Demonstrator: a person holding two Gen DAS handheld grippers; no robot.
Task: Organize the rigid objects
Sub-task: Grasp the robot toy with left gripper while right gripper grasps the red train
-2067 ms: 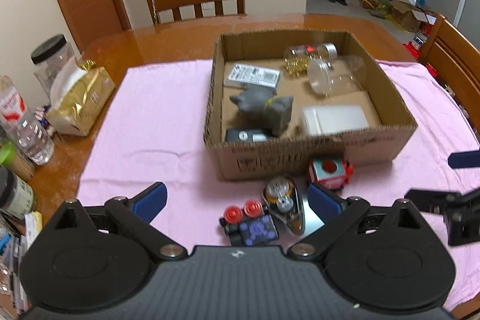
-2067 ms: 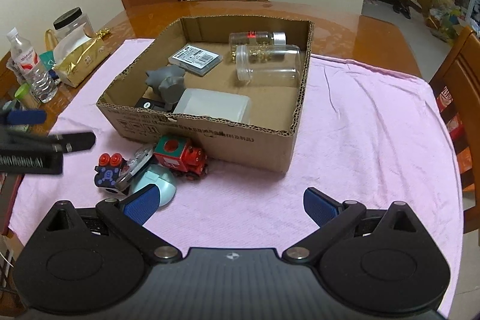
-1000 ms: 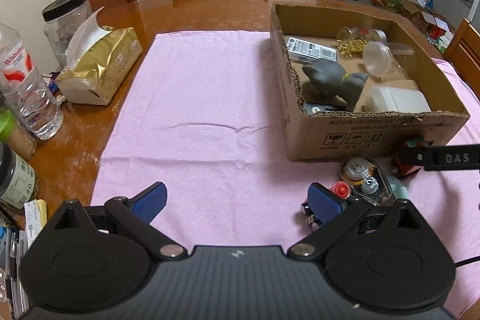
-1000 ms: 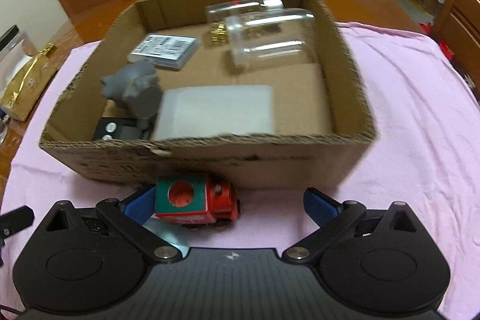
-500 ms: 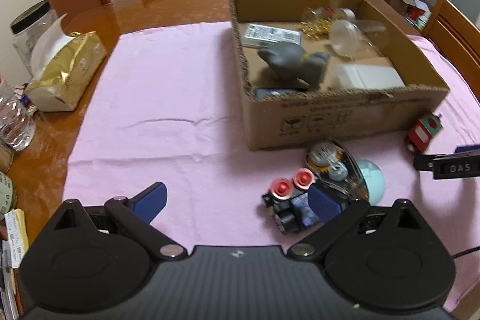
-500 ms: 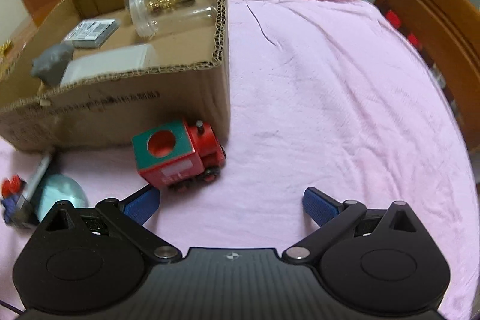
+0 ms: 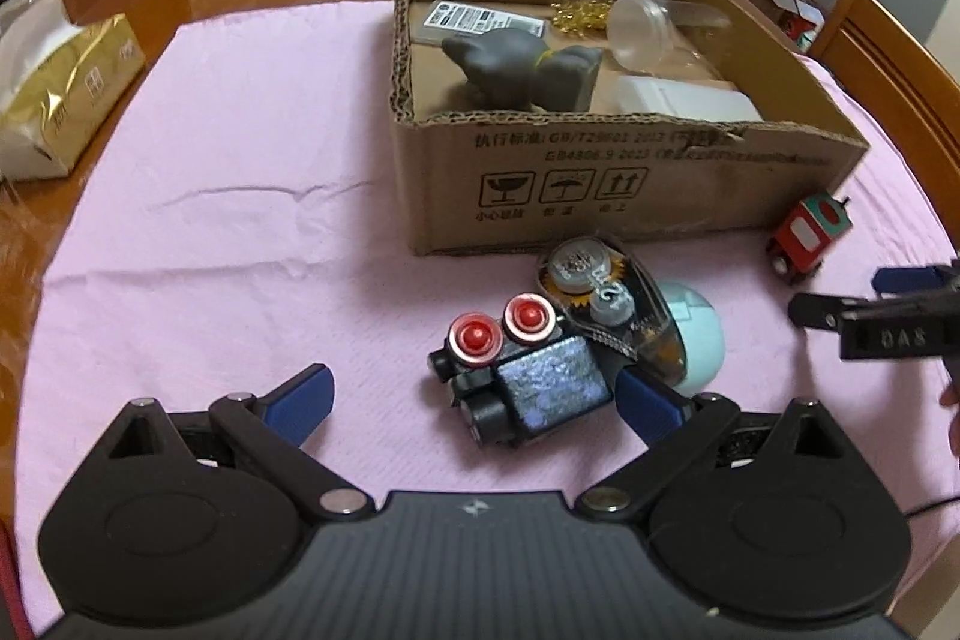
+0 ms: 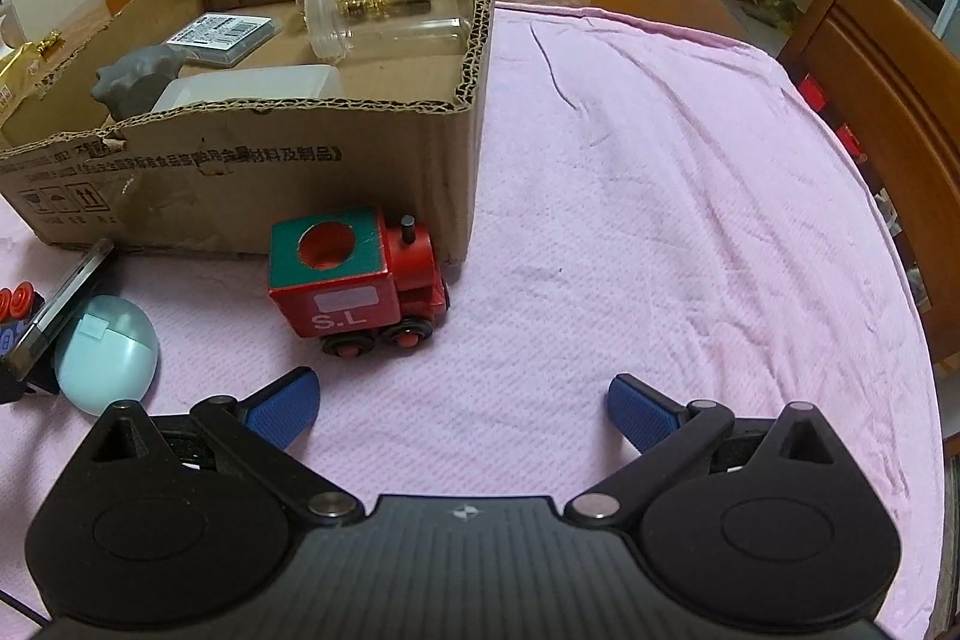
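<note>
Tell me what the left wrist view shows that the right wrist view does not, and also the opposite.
Only the left wrist view shows the gold tissue pack whole, the face of the black toy with two red knobs, and the right gripper from the side.

Only the right wrist view shows the toy train's "S.L" side and the wide bare stretch of pink cloth right of the box.

Both show the cardboard box, the grey figurine, the clear jar, the pale blue egg-shaped case and the toy train.
</note>
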